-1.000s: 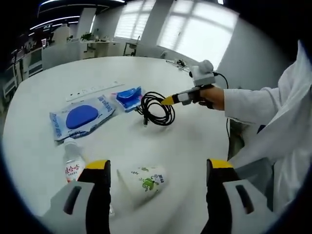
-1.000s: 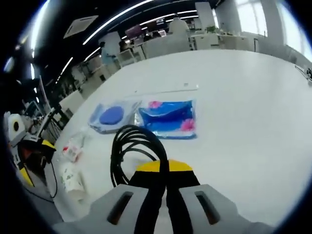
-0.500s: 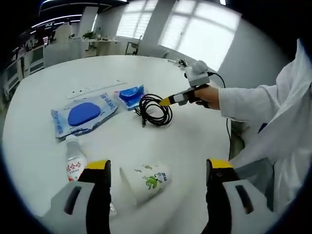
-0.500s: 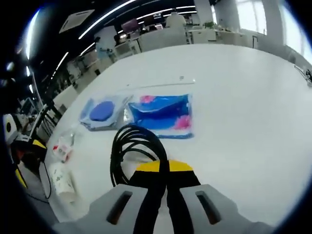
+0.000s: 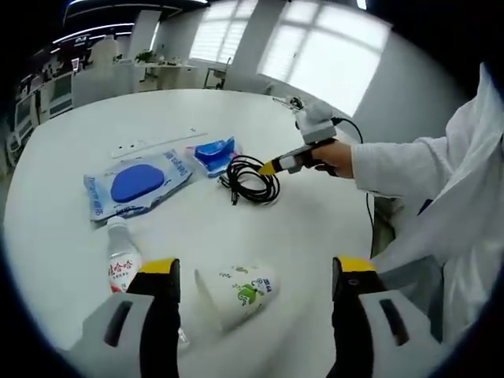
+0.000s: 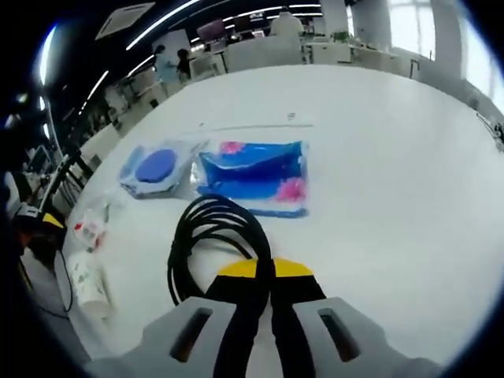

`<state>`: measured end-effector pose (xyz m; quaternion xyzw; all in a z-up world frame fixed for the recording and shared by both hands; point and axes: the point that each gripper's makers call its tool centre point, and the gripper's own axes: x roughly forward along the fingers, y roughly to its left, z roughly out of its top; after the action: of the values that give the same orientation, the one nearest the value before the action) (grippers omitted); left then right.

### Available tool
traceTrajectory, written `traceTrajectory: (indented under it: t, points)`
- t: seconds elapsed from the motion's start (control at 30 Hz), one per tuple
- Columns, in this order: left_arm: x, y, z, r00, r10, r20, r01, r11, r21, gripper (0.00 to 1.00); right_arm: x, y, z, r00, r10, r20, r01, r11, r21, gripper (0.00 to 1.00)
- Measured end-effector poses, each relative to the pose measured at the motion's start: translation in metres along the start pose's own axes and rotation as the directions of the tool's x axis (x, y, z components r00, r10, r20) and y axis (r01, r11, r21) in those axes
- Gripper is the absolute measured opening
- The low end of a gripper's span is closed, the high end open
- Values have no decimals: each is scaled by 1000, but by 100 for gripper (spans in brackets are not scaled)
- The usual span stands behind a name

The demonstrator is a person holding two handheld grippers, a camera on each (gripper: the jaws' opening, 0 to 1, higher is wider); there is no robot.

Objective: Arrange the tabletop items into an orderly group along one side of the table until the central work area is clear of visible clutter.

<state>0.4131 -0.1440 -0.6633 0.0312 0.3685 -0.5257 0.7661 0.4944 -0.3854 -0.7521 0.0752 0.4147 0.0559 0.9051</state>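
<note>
The right gripper (image 6: 264, 272) has its fingers clenched on the coiled black cable (image 6: 211, 236), presumably to drag it beside the blue packets (image 6: 253, 175) just beyond, while the left gripper (image 5: 250, 276), fingers spread, frames the toppled paper cup (image 5: 239, 291) on the worktop (image 5: 307, 228).

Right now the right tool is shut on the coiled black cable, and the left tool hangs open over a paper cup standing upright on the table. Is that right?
Not quite: the paper cup is lying on its side, not upright, as the left gripper view shows. The rest holds: the right tool is shut on the coiled black cable, and the left tool hangs open above the cup on the table.
</note>
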Motion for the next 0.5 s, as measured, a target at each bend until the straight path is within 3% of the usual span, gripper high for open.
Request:
traceTrajectory:
  t: [0.23, 0.5]
  points:
    - [-1, 0, -2, 1000, 4, -1, -4, 1000, 0, 81, 1, -5, 0, 1000, -26, 2, 26, 997, -70, 5]
    - [-1, 0, -2, 1000, 3, -1, -3, 1000, 1, 81, -1, -6, 6, 999, -27, 21, 29, 997, -74, 8]
